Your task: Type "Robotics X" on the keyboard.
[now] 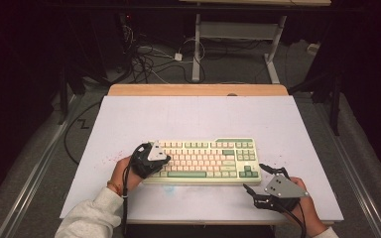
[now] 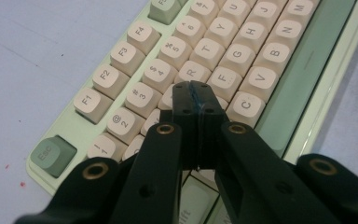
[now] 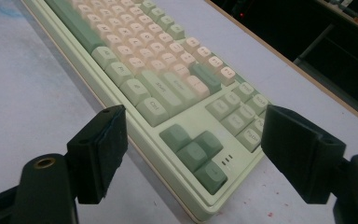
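A pale green keyboard (image 1: 203, 158) with cream and green keys lies in the middle of the white tabletop (image 1: 129, 119). My left gripper (image 1: 164, 161) is over its left end, held by a hand in a light sleeve. In the left gripper view the jaws of this gripper (image 2: 193, 91) are shut with nothing between them, tips down among the letter keys just below R on the keyboard (image 2: 121, 51); I cannot tell whether they touch. My right gripper (image 1: 254, 177) stands open on the table by the keyboard's front right corner. The arrow keys of the keyboard (image 3: 168, 88) lie between the jaws of the right gripper (image 3: 196, 126).
A wooden strip (image 1: 198, 89) runs along the table's far edge. Behind it on the floor are table legs (image 1: 196, 49) and tangled cables (image 1: 144, 59). Small red specks (image 1: 110, 158) mark the tabletop left of the keyboard. A faint blue smear (image 1: 171, 190) lies in front of it.
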